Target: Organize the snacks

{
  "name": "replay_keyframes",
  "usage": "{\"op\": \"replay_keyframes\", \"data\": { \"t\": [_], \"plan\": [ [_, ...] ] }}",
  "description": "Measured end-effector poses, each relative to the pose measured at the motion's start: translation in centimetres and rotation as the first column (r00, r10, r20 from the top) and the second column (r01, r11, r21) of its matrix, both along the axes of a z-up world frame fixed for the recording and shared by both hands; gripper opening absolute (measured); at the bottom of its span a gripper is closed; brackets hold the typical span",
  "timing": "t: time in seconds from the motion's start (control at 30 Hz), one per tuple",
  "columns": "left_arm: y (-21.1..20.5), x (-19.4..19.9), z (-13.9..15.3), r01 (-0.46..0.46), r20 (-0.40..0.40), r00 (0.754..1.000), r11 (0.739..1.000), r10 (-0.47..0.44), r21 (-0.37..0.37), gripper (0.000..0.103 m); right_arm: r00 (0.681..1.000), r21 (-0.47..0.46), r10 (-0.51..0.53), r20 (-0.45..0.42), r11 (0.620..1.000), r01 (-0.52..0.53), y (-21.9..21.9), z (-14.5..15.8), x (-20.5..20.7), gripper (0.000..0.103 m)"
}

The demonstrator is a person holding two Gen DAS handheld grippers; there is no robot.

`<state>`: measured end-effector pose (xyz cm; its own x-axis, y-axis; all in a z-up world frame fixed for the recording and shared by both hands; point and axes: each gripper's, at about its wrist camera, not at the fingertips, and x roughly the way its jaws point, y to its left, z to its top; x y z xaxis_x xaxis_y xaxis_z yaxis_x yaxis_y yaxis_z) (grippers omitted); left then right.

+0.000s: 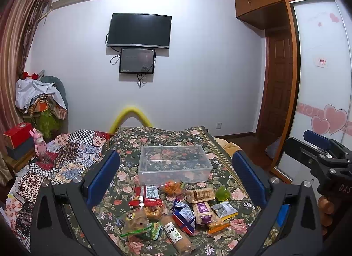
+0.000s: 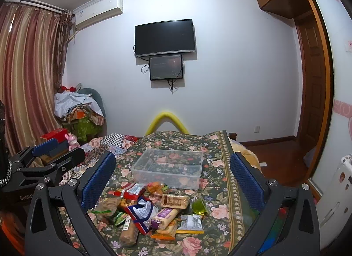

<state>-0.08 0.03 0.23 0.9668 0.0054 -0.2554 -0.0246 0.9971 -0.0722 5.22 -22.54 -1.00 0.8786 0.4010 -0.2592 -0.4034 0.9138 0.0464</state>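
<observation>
left wrist view: the left gripper (image 1: 176, 174) hangs above the bed with its 2 blue-padded fingers (image 1: 103, 176) spread wide and nothing between them. the snack pile (image 1: 176, 207) lies on the floral bedspread (image 1: 224, 168), below and between the fingers, apart from both. the clear plastic box (image 1: 175, 163) sits just beyond the pile, looking empty, its near wall almost touching the orange packet (image 1: 172, 187). the risk here, as i judge it, is the crowding: the long brown roll (image 1: 178, 234), the blue-white pouch (image 1: 183, 214) and the purple-label bar (image 1: 203, 212) overlap, so closing on 1 may catch or drag a neighbour. the soft, rumpled cover could also let a packet slide away under a push. the right gripper (image 1: 316, 146) shows at the right edge, close enough that both going for the pile could knock together.

right wrist view: the right gripper (image 2: 172, 174) is also held wide apart and empty, above the same pile (image 2: 154, 209), which lies low between its fingers without contact. the box (image 2: 168, 164) is beyond it, centred. the green jelly cup (image 2: 199, 206) sits alone near the right finger, probably the easiest pick, though slippery film may squirt out of a hard pinch. the left gripper (image 2: 48, 152) sits at the left edge.
</observation>
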Motion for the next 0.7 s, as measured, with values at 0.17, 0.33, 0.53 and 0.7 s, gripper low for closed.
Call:
{"op": "replay_keyframes", "data": {
  "t": [0.17,0.33,0.53,0.7],
  "plan": [
    [-0.07,-0.06,0.04,-0.002,0.002,1.0,1.0,0.002,0.0,0.103,1.0,0.002,0.0,-0.002,1.0,0.0,-0.03,-0.03,-0.06,0.103],
    [-0.05,-0.12,0.06,-0.004,0.0,1.0,1.0,0.004,0.004,0.103,1.0,0.003,0.001,-0.002,1.0,-0.001,-0.05,-0.02,-0.05,0.103],
    [-0.04,-0.12,0.03,-0.004,0.0,1.0,1.0,0.004,0.004,0.103,1.0,0.004,0.002,-0.003,1.0,-0.002,-0.08,0.04,-0.03,0.103],
    [-0.05,-0.11,0.03,-0.005,0.0,1.0,1.0,0.005,0.004,0.103,1.0,0.004,0.002,-0.005,1.0,-0.002,-0.08,0.09,-0.05,0.103]
  ]
}}
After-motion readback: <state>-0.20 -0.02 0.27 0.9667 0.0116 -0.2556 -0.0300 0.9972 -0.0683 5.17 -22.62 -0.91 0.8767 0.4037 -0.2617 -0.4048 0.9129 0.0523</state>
